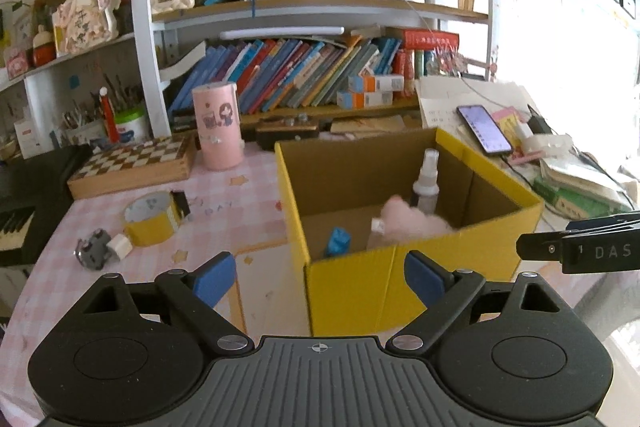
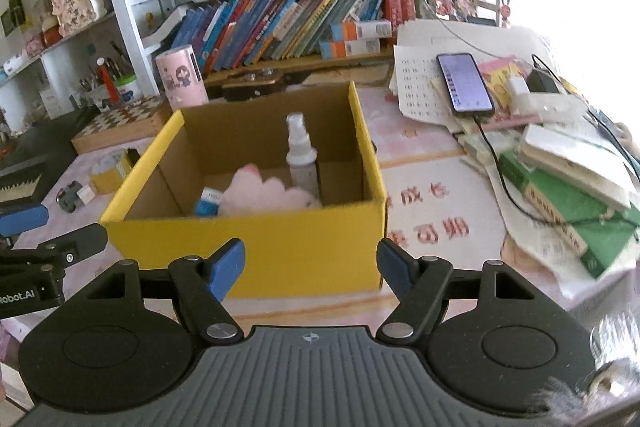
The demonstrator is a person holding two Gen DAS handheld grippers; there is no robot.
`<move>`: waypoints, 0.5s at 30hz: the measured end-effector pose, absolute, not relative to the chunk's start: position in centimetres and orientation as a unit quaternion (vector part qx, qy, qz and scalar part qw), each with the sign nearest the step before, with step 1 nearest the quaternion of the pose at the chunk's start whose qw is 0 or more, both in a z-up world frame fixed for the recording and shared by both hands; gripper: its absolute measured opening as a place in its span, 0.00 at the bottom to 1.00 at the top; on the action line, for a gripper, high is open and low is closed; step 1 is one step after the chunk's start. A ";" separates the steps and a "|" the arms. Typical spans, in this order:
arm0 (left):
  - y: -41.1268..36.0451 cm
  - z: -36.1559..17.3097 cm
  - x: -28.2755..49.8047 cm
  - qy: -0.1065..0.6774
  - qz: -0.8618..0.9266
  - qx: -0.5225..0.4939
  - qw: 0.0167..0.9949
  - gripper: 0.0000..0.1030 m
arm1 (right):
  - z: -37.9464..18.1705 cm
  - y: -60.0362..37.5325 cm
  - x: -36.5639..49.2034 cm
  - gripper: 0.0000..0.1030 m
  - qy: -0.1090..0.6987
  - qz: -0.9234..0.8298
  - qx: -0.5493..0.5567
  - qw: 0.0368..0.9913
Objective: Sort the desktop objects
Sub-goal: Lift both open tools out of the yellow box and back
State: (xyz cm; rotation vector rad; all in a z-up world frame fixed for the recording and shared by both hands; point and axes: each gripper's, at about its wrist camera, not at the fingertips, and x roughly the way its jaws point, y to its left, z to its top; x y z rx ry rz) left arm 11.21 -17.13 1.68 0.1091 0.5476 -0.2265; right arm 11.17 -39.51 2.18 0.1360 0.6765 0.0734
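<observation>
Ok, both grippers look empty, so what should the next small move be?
Probably swing the left gripper, open and empty, toward the yellow tape roll: it sits on the table outside the yellow box, which already holds the spray bottle.

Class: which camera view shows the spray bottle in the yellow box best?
The right wrist view: the spray bottle stands upright in the box, seen nearly whole, base behind the pink toy. The left wrist view shows it smaller, farther off, lower part hidden.
</observation>
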 end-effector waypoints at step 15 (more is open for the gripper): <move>-12.0 -0.2 6.7 0.303 -0.159 0.073 0.937 0.91 | 0.1 -32.5 4.5 0.69 0.357 -0.006 0.077 0.931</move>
